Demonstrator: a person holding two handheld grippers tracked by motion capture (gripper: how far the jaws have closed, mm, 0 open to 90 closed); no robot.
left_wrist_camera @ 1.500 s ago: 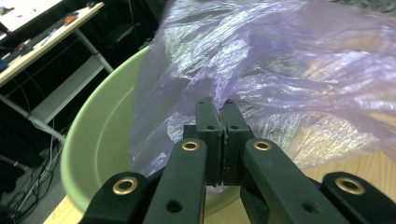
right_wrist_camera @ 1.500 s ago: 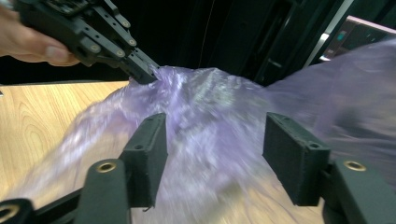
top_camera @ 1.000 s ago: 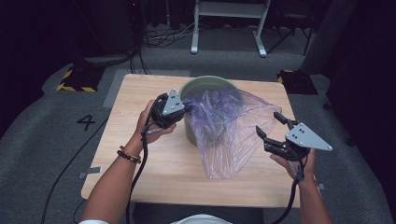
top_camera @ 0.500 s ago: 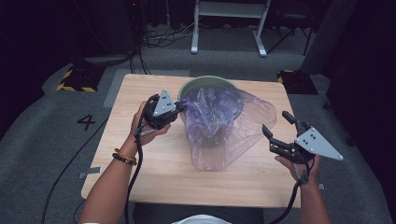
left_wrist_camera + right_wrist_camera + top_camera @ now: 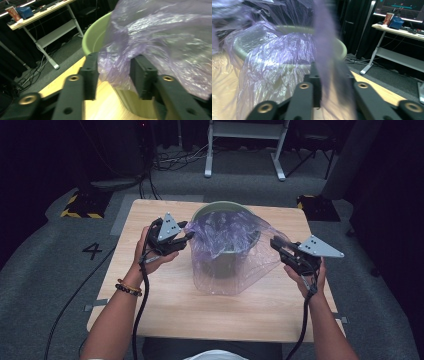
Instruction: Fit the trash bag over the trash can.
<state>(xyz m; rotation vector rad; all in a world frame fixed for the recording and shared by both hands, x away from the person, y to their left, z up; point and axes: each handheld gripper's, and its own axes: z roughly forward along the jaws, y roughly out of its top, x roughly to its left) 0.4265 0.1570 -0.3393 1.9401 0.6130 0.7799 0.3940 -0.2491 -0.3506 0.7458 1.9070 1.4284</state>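
Plastic bag (image 5: 227, 252): purple, translucent, draped over green bin (image 5: 222, 210) at worktop (image 5: 150, 295) centre. Thin, limp, slippery, tears easily; best pinched at hem. Left hand-held gripper (image 5: 187, 236): jaws just opening, film between, unpressed. Right hand-held gripper (image 5: 275, 243): just closed, clamping bag edge.

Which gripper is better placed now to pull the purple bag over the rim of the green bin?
The right gripper, probably. Its jaws have just been closing and now pinch the purple bag beside the green bin. The left gripper has just been opening; the bag sits loosely between its jaws.
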